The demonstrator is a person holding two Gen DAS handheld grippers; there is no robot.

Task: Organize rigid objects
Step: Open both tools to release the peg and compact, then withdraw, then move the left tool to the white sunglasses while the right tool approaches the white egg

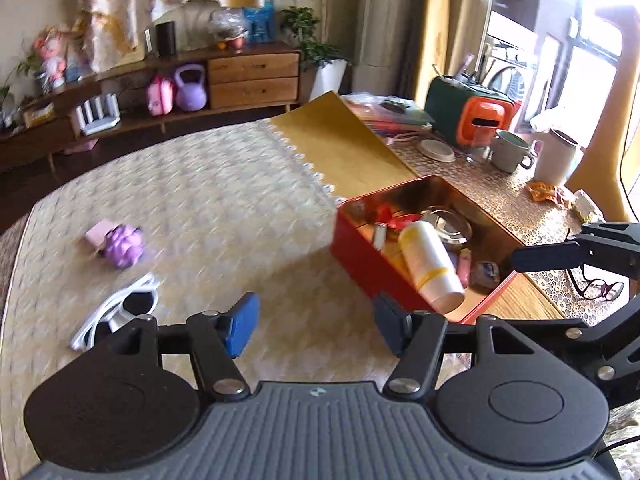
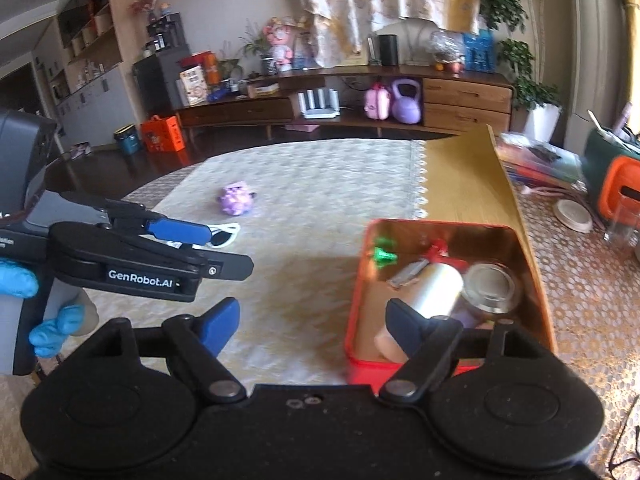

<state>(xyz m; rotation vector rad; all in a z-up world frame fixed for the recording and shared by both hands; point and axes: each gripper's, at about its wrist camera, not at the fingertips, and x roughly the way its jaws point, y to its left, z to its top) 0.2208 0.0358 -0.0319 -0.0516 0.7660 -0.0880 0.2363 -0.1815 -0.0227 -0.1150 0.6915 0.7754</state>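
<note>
Red tin (image 1: 404, 280) on the patterned cloth, right of the left gripper (image 1: 316, 328), already filled with a white bottle (image 1: 430, 262) and small bits; jaws parted with nothing between, so best swung left toward the white sunglasses (image 1: 120, 312) and purple toy (image 1: 122, 244) and lowered squarely over one before closing. From the right wrist: right gripper (image 2: 316, 326) likewise spread and empty at the tin's near edge, better held clear of the left one's path.
</note>
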